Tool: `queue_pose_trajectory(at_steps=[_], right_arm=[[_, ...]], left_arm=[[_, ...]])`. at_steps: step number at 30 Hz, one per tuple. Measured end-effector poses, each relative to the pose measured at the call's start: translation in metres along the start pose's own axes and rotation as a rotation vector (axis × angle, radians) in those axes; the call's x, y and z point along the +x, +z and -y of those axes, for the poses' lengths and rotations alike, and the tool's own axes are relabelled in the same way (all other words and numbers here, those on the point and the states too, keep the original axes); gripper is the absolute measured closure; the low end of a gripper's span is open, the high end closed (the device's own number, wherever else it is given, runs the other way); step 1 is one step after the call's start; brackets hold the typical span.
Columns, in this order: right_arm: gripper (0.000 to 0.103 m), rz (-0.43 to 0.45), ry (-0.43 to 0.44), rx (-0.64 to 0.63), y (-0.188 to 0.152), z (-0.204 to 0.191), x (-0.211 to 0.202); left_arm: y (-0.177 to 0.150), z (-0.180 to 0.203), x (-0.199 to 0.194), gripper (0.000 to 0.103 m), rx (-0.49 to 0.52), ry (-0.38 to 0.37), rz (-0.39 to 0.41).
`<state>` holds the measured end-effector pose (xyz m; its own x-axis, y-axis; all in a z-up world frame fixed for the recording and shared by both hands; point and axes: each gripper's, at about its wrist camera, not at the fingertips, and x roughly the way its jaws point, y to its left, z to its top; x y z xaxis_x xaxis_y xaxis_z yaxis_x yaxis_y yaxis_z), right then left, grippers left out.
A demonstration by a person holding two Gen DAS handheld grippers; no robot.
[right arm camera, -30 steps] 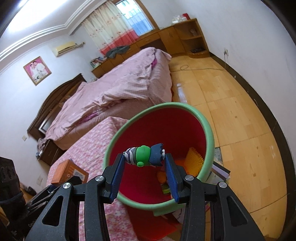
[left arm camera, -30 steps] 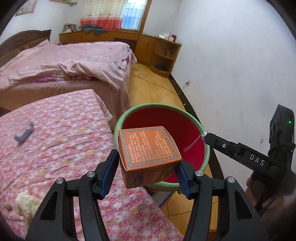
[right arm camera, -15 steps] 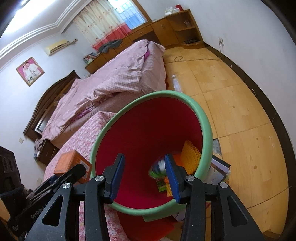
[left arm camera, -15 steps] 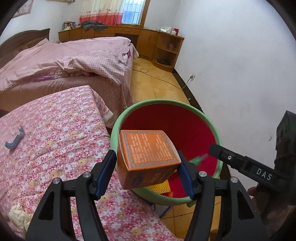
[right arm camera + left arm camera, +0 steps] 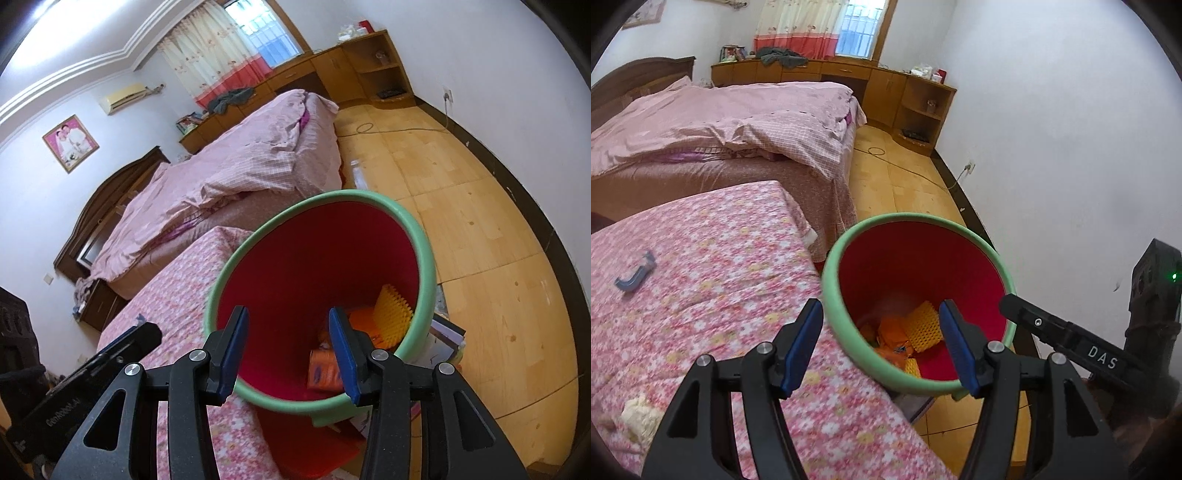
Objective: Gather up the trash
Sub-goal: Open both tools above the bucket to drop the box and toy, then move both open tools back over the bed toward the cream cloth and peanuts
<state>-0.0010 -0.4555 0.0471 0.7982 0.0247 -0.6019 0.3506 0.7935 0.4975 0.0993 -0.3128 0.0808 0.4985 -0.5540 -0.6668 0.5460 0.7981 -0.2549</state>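
- My left gripper [image 5: 881, 343] hangs over the near rim of the bin [image 5: 834, 295]; its jaws stand apart with nothing between them.
- My right gripper [image 5: 286, 350] hovers over the same bin [image 5: 424, 258], jaws also parted and empty.
- The bin, red inside with a green rim, stands on the floor just beside the right-hand edge of the flowered mattress [image 5: 701, 295]; its base is hidden by the mattress edge and my own frames.
- Down in the bin lies the orange box [image 5: 323, 371], partly covered by my right blue pad; a yellow ridged piece [image 5: 393, 310] leans against the far inner wall.
- The rest of the heap at the bottom is an orange blur from the left view; I cannot make out single items.
- On the mattress, toward its left edge, lies a small blue curved piece [image 5: 635, 277], and at the near left corner a pale crumpled wad [image 5: 639, 413], cut off by my left frame.
- Papers or books [image 5: 447, 332] poke out behind the bin, mostly hidden.
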Motion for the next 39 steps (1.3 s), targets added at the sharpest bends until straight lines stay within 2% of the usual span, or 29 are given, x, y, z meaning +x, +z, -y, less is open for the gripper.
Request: queue_pose_trajectory(at_steps=[10,18,26,35,39], right_arm=[[0.056,-0.014,0.068,-0.024,-0.020,-0.034,-0.004],[0.056,-0.053,0.105,-0.058,-0.039,-0.064,0.001],[0.056,-0.091,0.111,-0.080,-0.057,-0.084,0.008],[0.056,-0.147,0.090,-0.101,-0.075,-0.100,0.020],[0.056,-0.161,0.089,-0.126,-0.082,-0.109,0.025]], left_arm=[[-0.021,-0.041,-0.048,0.038,-0.034,0.048,0.005],[-0.047,-0.085,-0.076,0.038,-0.063,0.147,0.001],[-0.063,-0.133,-0.082,0.038,-0.110,0.243,-0.043],[-0.086,-0.164,-0.080,0.038,-0.201,0.245,-0.072],[-0.092,-0.175,-0.073,0.045,-0.225,0.234,-0.088]])
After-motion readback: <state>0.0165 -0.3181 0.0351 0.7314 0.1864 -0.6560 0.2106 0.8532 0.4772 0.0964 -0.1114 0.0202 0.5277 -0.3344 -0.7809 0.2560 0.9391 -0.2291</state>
